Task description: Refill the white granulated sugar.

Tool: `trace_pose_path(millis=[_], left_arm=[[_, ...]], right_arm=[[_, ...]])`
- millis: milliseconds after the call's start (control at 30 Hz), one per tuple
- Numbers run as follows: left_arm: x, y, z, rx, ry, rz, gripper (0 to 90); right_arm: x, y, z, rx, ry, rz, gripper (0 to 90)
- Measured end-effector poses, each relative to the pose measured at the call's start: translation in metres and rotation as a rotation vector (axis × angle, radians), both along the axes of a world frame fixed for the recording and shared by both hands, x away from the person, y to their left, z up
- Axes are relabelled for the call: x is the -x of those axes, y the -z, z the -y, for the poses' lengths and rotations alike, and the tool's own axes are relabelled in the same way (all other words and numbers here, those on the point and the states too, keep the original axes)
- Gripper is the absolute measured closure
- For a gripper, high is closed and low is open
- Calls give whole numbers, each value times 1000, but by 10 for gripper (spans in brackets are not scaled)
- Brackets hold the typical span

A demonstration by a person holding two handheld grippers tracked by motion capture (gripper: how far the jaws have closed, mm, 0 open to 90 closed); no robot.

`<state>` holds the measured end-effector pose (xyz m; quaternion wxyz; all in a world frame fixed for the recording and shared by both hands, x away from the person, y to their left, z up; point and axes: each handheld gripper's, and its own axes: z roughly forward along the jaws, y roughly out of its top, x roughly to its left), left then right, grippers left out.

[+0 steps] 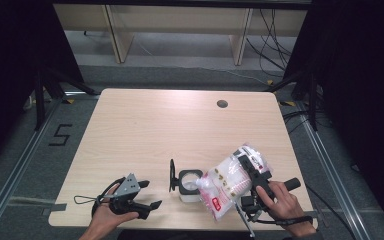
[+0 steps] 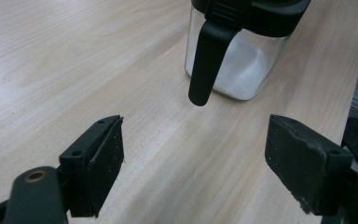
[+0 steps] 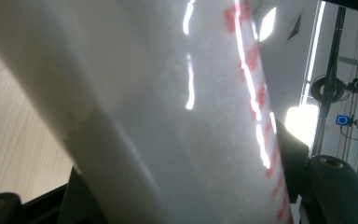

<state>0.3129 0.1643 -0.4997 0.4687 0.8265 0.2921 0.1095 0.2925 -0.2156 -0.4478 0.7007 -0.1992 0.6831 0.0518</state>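
A clear square jar (image 1: 190, 186) with a black rim stands near the table's front edge. Its black lid (image 1: 172, 175) is flipped up on its left side. In the left gripper view the jar (image 2: 247, 65) holds white powder and the lid flap (image 2: 208, 56) hangs down in front. My left gripper (image 1: 149, 196) rests left of the jar, open and empty, jaws (image 2: 193, 149) wide apart. My right gripper (image 1: 250, 169) is shut on a plastic bag of white powder with red print (image 1: 228, 184). The bag (image 3: 168, 116) tilts, its lower corner over the jar's mouth.
The light wooden table (image 1: 170, 125) has a round cable hole (image 1: 222, 103) at its far right. Black curtains stand on both sides, and desk legs and cables lie on the floor beyond the table.
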Motion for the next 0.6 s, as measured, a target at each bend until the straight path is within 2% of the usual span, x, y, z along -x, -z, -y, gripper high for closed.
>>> trace_pose_path(millis=[67,100,167,267,367,433,500,600], left_arm=[[0,1,0,-2,-4,-2,191],[0,1,0,-8,4,9,191],[0,0,-1,-9,7,6,190],[0,1,0,-4,3,9,191],[0,0,-1,-14,7,9,190],[0,0,-1,-6,6,7,191],[1,1,-1,-7,3,8,191],[0,0,-1,-14,9,9,191]], right_arm=[[0,-1,0,4,-6,9,423],[0,1,1,-18,5,-10,423],[0,-1,0,2,-5,6,423],[0,1,0,-13,9,-9,423],[0,1,0,-13,7,-10,424],[1,1,0,-14,6,-10,424],[0,-1,0,-3,-7,6,425],[0,-2,0,-1,-10,8,426]])
